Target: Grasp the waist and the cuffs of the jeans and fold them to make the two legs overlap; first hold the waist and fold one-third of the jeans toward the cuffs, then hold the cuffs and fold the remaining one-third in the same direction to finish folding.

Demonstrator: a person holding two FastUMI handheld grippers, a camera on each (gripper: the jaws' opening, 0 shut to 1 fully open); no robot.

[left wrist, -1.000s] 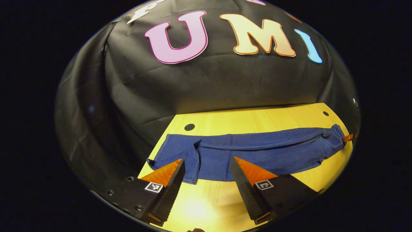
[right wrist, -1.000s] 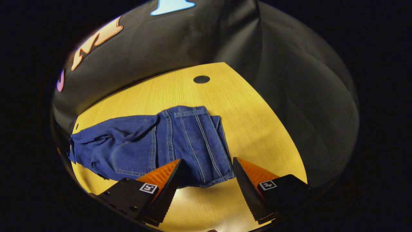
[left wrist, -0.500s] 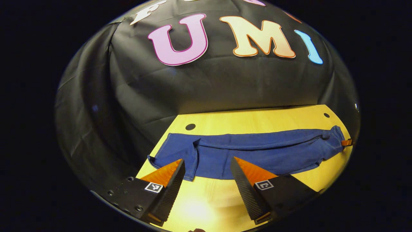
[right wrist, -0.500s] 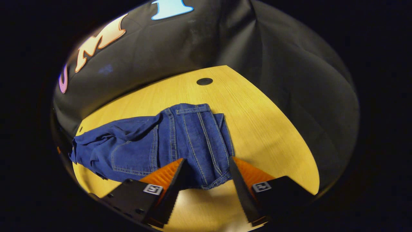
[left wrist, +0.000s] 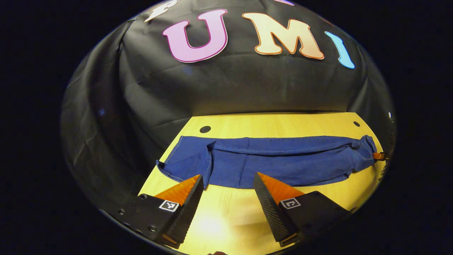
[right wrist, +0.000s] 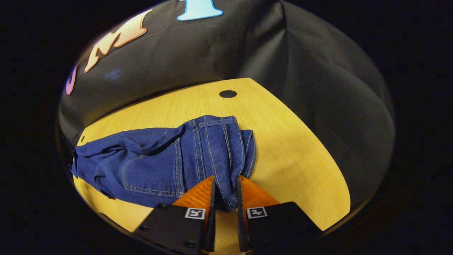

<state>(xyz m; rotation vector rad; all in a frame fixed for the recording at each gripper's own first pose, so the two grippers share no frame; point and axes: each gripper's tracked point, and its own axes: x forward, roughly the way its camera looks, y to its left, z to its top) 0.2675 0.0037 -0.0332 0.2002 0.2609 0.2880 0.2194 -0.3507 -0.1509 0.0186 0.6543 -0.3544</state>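
Observation:
Blue jeans (left wrist: 269, 161) lie stretched across the wooden table (left wrist: 226, 219), cuffs at the left, waist at the far right. My left gripper (left wrist: 228, 184) hovers open just in front of the near cuff edge (left wrist: 208, 180), fingers straddling it without touching. In the right gripper view the waistband (right wrist: 216, 141) of the jeans (right wrist: 152, 159) points at me, and my right gripper (right wrist: 225, 191) is shut on its near corner, the denim bunched between both fingers. A small bit of that right gripper (left wrist: 379, 156) shows at the waist end in the left gripper view.
The table has dark round holes (left wrist: 205, 129) (right wrist: 227, 94) near its back corners. The black cloth wall (left wrist: 230, 88) rises right behind the table. Bare wood (right wrist: 293, 152) lies to the right of the waistband.
My right gripper moved forward and closed its fingers onto the waistband corner, gathering the denim. My left gripper stayed open, and the jeans shifted slightly away from it.

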